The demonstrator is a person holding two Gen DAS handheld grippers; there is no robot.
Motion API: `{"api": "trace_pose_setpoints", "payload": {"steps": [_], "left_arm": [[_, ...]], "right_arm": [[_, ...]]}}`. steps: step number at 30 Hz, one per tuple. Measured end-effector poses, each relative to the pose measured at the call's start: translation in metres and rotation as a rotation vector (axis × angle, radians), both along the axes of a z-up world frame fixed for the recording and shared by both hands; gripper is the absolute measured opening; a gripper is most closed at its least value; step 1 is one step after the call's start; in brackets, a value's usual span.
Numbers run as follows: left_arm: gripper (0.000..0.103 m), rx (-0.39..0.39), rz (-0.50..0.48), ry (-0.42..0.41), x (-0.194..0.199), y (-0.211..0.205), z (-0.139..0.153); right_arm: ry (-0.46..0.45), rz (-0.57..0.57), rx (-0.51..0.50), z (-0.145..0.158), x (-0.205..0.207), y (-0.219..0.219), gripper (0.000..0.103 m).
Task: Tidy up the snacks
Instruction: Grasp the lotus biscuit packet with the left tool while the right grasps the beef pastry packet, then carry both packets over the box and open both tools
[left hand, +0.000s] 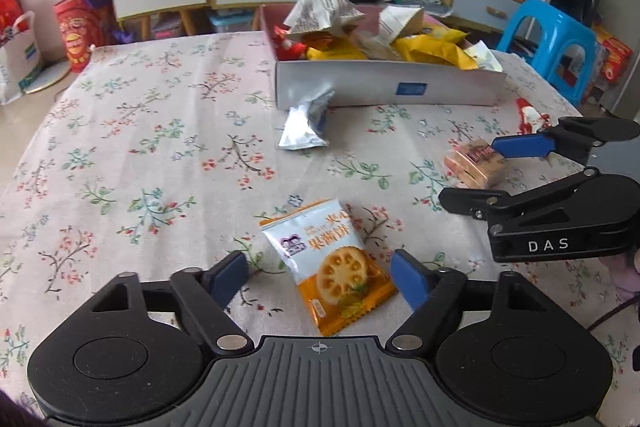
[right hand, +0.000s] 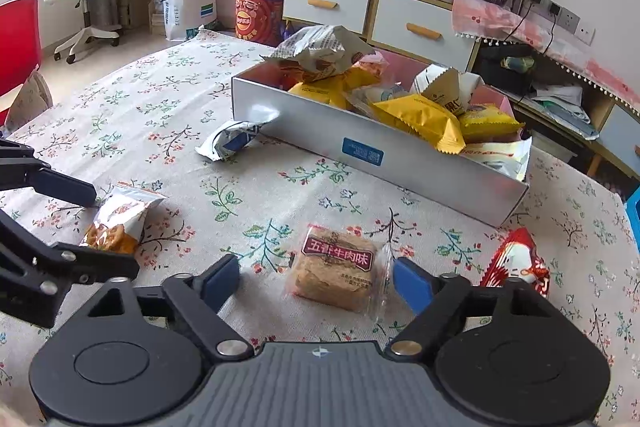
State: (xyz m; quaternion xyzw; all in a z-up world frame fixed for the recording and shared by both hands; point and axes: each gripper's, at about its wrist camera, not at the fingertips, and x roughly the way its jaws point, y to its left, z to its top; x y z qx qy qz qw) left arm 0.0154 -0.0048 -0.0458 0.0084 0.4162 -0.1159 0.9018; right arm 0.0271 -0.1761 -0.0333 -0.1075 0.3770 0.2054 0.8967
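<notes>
The left gripper point(left hand: 318, 277) is set astride the orange biscuit packet point(left hand: 330, 269), jaws apart, pads not yet pressing, evidently so it can be pinched. The right gripper point(right hand: 316, 281) is likewise placed around the brown cake packet point(right hand: 336, 273), unclosed. Both packets lie on the tablecloth point(left hand: 140, 155) near the table's near edge. Farther in, a silver packet point(left hand: 306, 125) lies against the snack-filled box point(left hand: 384, 87), judged the destination.

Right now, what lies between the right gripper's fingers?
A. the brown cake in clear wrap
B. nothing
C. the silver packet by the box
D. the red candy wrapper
A: the brown cake sits on the tablecloth between the right gripper's blue pads, which do not yet press it.
</notes>
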Motion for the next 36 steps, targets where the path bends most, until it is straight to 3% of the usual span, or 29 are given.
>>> {"api": "trace_pose_setpoints", "payload": {"steps": [4, 6, 10, 21, 36], "left_arm": [[0.055, 0.002, 0.016, -0.014, -0.001, 0.003, 0.001], [0.047, 0.001, 0.021, -0.018, 0.0, 0.004, 0.002], [0.036, -0.022, 0.035, -0.015, 0.002, 0.008, 0.003], [0.034, -0.068, 0.053, -0.001, 0.011, 0.012, 0.007], [0.034, -0.165, 0.066, -0.049, 0.04, 0.004, 0.047]], "right_arm": [[-0.007, -0.006, 0.002, 0.002, 0.002, 0.001, 0.051], [-0.012, -0.011, -0.004, 0.004, 0.002, 0.001, 0.039], [-0.018, -0.007, -0.011, 0.005, 0.0, 0.001, 0.037], [0.015, -0.021, -0.001, 0.013, 0.005, -0.002, 0.029], [-0.033, -0.1, 0.033, 0.055, 0.025, -0.027, 0.029]]}}
